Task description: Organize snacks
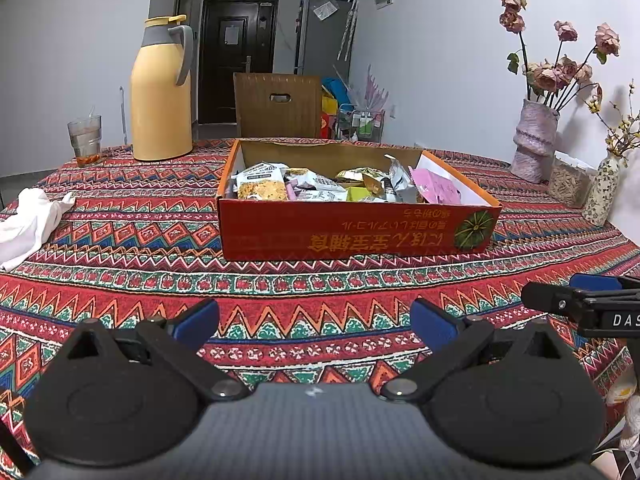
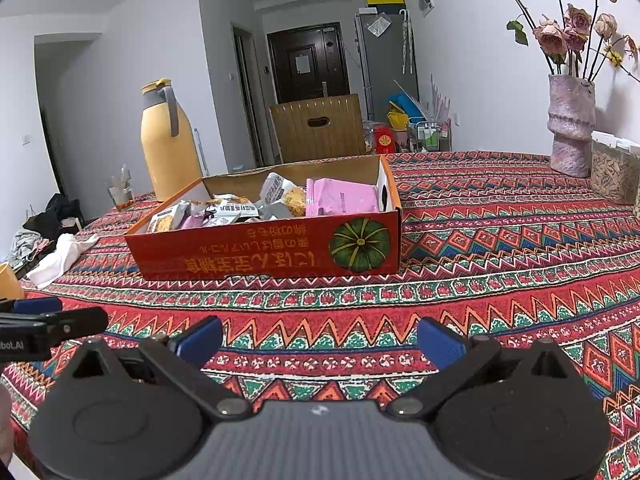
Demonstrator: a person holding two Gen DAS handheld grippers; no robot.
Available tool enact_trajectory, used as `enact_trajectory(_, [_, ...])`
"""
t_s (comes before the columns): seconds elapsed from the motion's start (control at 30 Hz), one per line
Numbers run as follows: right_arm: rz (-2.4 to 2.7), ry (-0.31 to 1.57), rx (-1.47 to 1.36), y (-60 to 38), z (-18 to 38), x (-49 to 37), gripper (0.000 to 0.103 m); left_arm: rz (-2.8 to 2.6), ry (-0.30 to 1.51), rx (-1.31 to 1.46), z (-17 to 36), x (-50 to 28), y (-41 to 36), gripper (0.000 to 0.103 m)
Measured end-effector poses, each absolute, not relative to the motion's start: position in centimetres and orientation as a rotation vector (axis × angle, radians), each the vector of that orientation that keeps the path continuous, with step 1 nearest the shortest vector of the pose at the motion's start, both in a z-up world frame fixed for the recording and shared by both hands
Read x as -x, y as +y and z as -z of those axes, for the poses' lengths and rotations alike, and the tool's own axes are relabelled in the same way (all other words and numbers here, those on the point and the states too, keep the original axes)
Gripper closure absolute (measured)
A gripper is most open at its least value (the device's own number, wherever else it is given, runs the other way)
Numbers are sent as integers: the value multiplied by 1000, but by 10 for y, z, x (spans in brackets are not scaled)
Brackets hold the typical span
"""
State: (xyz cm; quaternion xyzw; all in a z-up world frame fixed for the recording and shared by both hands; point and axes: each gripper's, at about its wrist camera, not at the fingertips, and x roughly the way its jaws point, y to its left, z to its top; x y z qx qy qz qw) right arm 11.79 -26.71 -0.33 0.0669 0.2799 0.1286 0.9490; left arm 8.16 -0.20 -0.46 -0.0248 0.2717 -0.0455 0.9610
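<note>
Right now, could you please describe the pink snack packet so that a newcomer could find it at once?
Start at the red cardboard box in the middle of the patterned tablecloth. The pink snack packet leans inside its right end, above the printed pumpkin. Its neighbours are mostly grey, white or yellow; it alone is large, flat and plain pink.

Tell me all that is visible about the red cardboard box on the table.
The red cardboard box is shallow, open on top, with a plain brown inside. Its near wall carries orange print, upside down, and a green pumpkin picture at the right end. It sits flat on the patterned tablecloth, holding loose snack packets, among them a pink packet. Neither gripper touches it.
</note>
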Motion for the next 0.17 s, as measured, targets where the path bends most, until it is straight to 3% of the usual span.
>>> enact_trajectory(0.17, [-262,572,-136,-267,5,-118,0,112,550,57,5,-82,-4,0])
